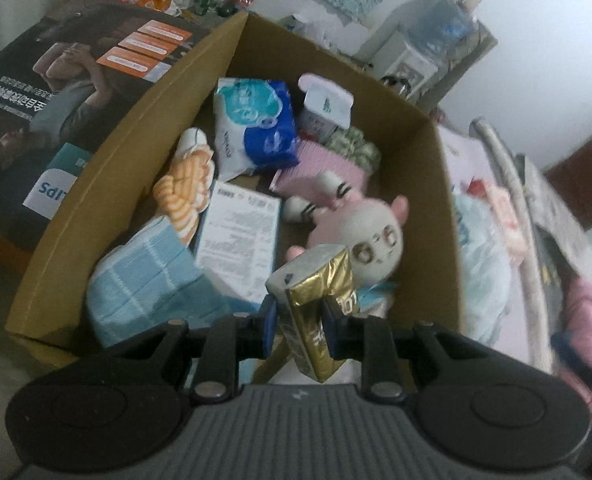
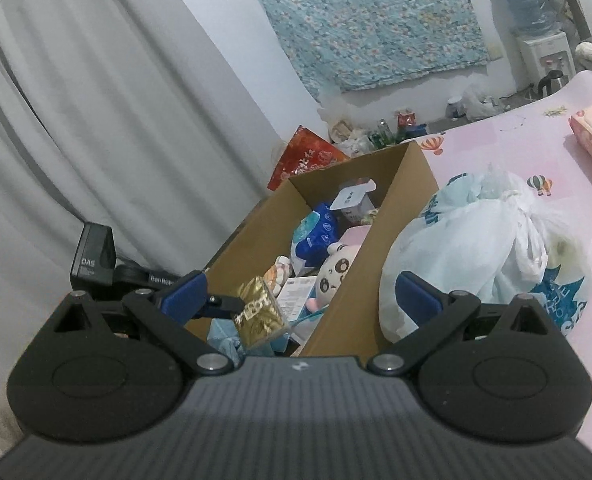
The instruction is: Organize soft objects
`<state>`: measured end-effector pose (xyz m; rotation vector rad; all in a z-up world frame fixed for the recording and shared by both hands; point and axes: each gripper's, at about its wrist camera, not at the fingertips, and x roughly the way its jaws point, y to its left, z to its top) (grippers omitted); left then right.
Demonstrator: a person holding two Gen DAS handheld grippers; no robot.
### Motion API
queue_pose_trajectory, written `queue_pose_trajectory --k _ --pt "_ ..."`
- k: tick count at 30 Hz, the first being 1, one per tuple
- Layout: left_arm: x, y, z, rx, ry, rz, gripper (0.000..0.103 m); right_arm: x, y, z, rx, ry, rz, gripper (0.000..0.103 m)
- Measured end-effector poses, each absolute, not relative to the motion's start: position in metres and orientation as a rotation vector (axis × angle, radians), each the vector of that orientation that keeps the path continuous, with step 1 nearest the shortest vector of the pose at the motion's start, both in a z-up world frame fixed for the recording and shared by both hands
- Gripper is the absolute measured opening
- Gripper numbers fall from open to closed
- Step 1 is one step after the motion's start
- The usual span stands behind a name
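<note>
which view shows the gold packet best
Left wrist view: the gold packet fills the centre, clamped in the left gripper over the cardboard box. Right wrist view shows it smaller, partly hidden.

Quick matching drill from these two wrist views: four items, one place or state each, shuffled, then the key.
Items:
1. gold packet
2. plush toy
3. white plastic bag
4. right gripper

Places or states:
A. on the pink table, outside the cardboard box
B. open, nothing between its fingers
C. clamped in the left gripper above the box
D. lying inside the box

Pairs: 1-C, 2-D, 3-A, 4-B
</note>
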<state>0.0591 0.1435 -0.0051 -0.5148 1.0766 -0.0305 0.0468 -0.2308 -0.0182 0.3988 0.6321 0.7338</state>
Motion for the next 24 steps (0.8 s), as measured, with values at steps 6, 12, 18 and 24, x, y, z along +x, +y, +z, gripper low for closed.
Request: queue_pose_trajectory --k 6,12,18,24 --pt "0.057 0.13 -0.019 -0.418 1.109 -0.067 0.036 0.052 -0.223 -0.022 0.396 0.643 0.722 0.101" --pt "0.049 0.128 -0.012 -0.411 1.061 -0.083 0.07 0.051 -0.23 -0.023 0.398 0.652 0.698 0.101" --pt "0.046 0.122 -0.005 -0.388 1.007 -0.054 0.07 0.05 -0.246 -0.031 0.453 0.672 0.675 0.101" --pt "0.034 0.128 0.005 -0.488 0.942 -0.084 0.077 0.052 -0.259 -0.04 0.526 0.672 0.646 0.101"
